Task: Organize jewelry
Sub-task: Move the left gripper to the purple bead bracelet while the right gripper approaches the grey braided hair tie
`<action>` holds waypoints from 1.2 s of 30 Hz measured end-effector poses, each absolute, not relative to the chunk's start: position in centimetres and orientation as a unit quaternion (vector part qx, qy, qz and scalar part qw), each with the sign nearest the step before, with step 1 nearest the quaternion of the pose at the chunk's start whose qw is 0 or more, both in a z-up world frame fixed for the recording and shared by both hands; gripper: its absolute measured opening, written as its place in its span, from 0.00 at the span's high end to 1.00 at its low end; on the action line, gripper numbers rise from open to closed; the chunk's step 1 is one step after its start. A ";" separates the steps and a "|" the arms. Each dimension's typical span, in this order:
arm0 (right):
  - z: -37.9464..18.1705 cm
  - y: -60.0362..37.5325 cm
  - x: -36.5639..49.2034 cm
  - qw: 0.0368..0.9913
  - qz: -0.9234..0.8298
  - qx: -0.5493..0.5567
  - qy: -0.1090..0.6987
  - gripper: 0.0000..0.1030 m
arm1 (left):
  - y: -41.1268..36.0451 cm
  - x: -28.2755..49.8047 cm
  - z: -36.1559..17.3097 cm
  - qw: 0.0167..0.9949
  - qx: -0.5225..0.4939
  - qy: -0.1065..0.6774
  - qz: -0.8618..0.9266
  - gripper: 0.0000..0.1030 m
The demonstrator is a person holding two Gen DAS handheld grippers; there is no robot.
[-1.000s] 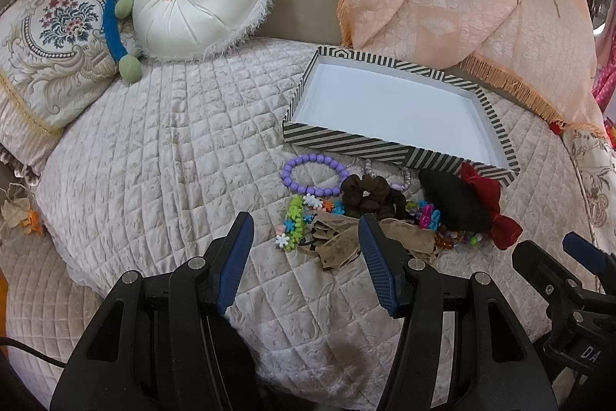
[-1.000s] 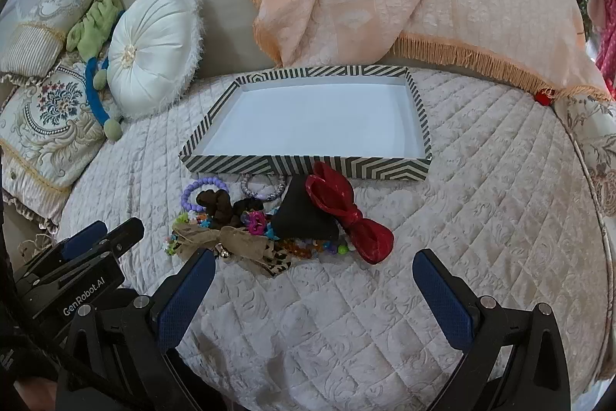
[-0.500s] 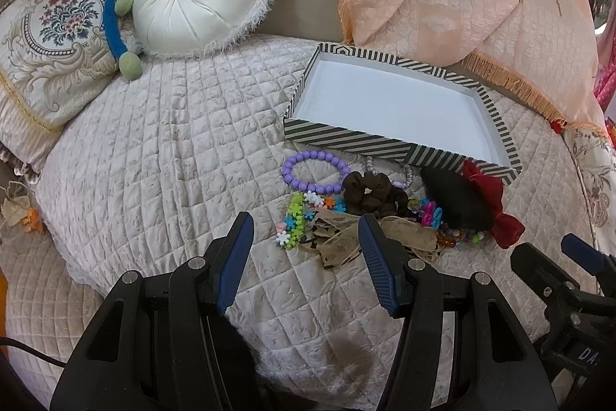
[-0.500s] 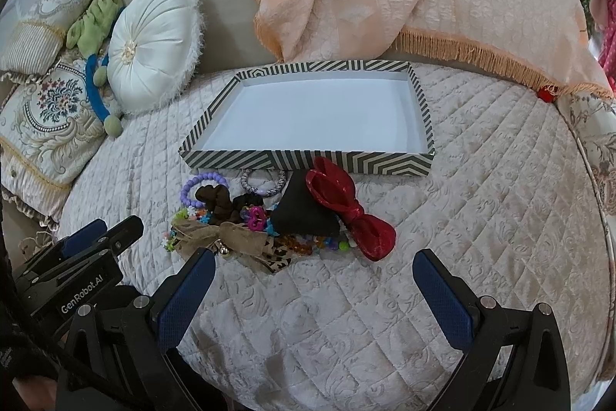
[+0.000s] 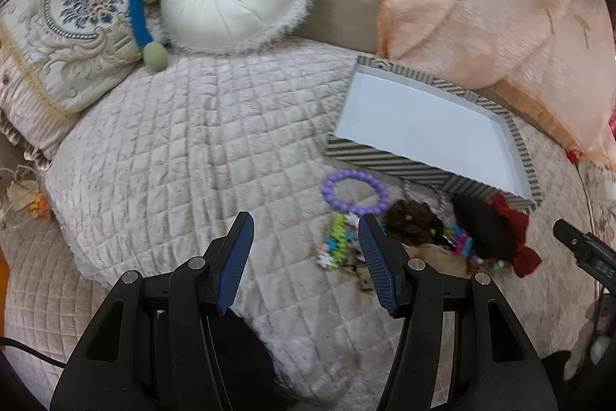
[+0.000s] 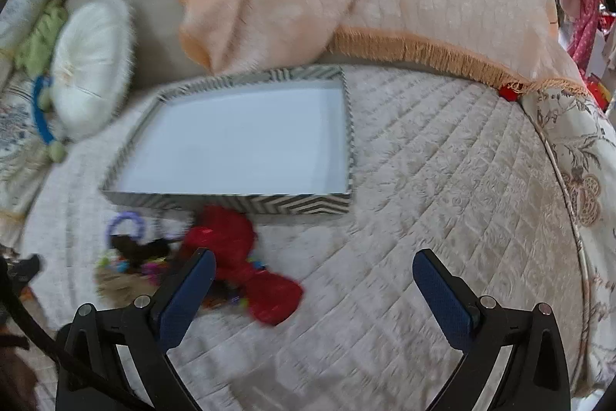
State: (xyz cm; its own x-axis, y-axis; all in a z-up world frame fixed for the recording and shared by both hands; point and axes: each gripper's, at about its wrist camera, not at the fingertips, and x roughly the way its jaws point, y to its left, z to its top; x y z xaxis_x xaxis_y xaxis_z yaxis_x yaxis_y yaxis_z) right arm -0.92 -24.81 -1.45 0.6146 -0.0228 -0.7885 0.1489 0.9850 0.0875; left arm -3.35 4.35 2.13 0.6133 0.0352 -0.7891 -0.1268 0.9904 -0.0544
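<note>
Both grippers are released and hold nothing. The left gripper hovers over the bed beside the jewelry pile; the right gripper hangs near the red bow. The pile lies just in front of the tray, likely for short transfers. The tray holds nothing yet.

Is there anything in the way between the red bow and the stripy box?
Nothing visible. The red bow lies right against the front wall of the stripy box, whose white inside looks bare. The open right claw holds nothing.
</note>
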 end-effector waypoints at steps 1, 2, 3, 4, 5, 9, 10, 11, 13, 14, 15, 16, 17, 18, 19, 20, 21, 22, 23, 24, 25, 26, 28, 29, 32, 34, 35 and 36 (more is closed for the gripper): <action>-2.0 -25.0 -0.3 0.893 -0.054 0.069 0.441 0.01 | 4.8 -3.2 2.1 0.896 -0.056 0.437 0.049 0.45; -2.4 -25.2 0.2 0.891 -0.058 0.068 0.445 0.01 | 5.1 -3.1 2.1 0.896 -0.059 0.438 0.052 0.45; -3.2 -25.3 1.3 0.886 -0.062 0.067 0.454 0.01 | 5.5 -3.0 2.0 0.895 -0.061 0.439 0.056 0.45; -3.9 -25.3 2.1 0.880 -0.066 0.066 0.466 0.01 | 5.7 -2.9 2.0 0.894 -0.061 0.440 0.059 0.45; -4.3 -25.3 2.5 0.875 -0.068 0.066 0.475 0.01 | 5.9 -2.8 1.9 0.893 -0.061 0.442 0.061 0.45; -5.8 -24.9 5.2 0.860 -0.056 0.099 0.497 0.01 | 6.1 -2.3 1.1 0.888 -0.056 0.451 0.066 0.45; -5.8 -24.8 5.9 0.862 -0.053 0.106 0.493 0.01 | 6.2 -2.1 0.9 0.887 -0.054 0.455 0.067 0.45; -5.7 -24.7 6.3 0.862 -0.053 0.109 0.492 0.01 | 6.2 -1.9 0.6 0.885 -0.052 0.458 0.068 0.45; -5.7 -24.2 7.7 0.861 -0.046 0.115 0.492 0.01 | 6.4 -1.5 0.1 0.882 -0.051 0.463 0.071 0.45; -5.7 -23.8 8.6 0.861 -0.044 0.114 0.493 0.01 | 6.4 -1.4 0.0 0.881 -0.051 0.464 0.072 0.45; -5.8 -23.5 9.1 0.861 -0.044 0.111 0.494 0.01 | 6.5 -1.2 -0.2 0.880 -0.051 0.466 0.073 0.45; -5.9 -23.2 9.5 0.861 -0.043 0.109 0.494 0.01 | 6.5 -1.0 -0.3 0.880 -0.050 0.467 0.074 0.45; -5.9 -22.8 10.2 0.863 -0.036 0.110 0.491 0.01 | 6.5 -1.0 -0.4 0.879 -0.049 0.468 0.074 0.45; -5.9 -22.5 10.7 0.864 -0.031 0.110 0.491 0.01 | 6.4 -0.9 -0.5 0.879 -0.048 0.469 0.074 0.45; -5.9 -22.1 11.3 0.864 -0.025 0.109 0.490 0.01 | 6.4 -0.8 -0.7 0.878 -0.047 0.470 0.075 0.45; -5.9 -22.0 11.7 0.865 -0.022 0.107 0.489 0.01 | 6.3 -0.7 -0.8 0.877 -0.046 0.472 0.075 0.45; -5.9 -21.6 12.2 0.864 -0.017 0.103 0.492 0.01 | 6.2 -0.6 -0.8 0.877 -0.045 0.473 0.075 0.45; -5.7 -21.4 12.3 0.862 -0.013 0.099 0.497 0.01 | 6.1 -0.6 -0.9 0.876 -0.044 0.474 0.075 0.45; -5.6 -21.5 12.2 0.864 -0.010 0.096 0.495 0.01 | 6.1 -0.6 -0.9 0.876 -0.043 0.474 0.074 0.45; -5.1 -21.3 11.5 0.869 -0.004 0.087 0.487 0.01 | 6.0 -0.6 -0.8 0.877 -0.042 0.474 0.074 0.45; -4.8 -21.3 11.2 0.872 -0.002 0.082 0.483 0.01 | 6.0 -0.6 -0.8 0.877 -0.042 0.472 0.074 0.45; -4.3 -21.3 10.2 0.876 0.001 0.076 0.477 0.01 | 6.0 -0.6 -0.8 0.878 -0.042 0.472 0.074 0.45; -3.0 -21.5 7.6 0.885 0.018 0.074 0.460 0.01 | 5.9 -0.5 -0.9 0.877 -0.045 0.473 0.071 0.45; -2.4 -21.5 6.7 0.888 0.025 0.071 0.454 0.01 | 5.8 -0.6 -0.8 0.877 -0.046 0.473 0.069 0.45; -0.8 -21.4 4.1 0.898 0.036 0.064 0.433 0.01 | 5.3 -0.8 -0.6 0.879 -0.045 0.470 0.065 0.45; 0.2 -21.0 1.7 0.906 0.047 0.063 0.417 0.01 | 4.9 -1.0 -0.3 0.881 -0.045 0.468 0.060 0.45; 0.5 -20.8 1.8 0.907 0.049 0.063 0.413 0.01 | 4.7 -1.2 -0.2 0.881 -0.044 0.467 0.058 0.45; 0.8 -20.6 0.7 0.909 0.053 0.065 0.407 0.01 | 4.5 -1.3 -0.1 0.882 -0.043 0.466 0.056 0.45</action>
State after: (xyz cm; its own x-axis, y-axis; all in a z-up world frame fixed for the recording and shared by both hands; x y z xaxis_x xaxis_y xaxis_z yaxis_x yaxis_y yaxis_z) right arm 0.70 -20.59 0.82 0.6625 0.1498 -0.7339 -0.0446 0.9859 0.1611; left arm -1.29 4.50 -0.10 0.5600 0.0594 -0.8263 -0.1388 0.9901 -0.0229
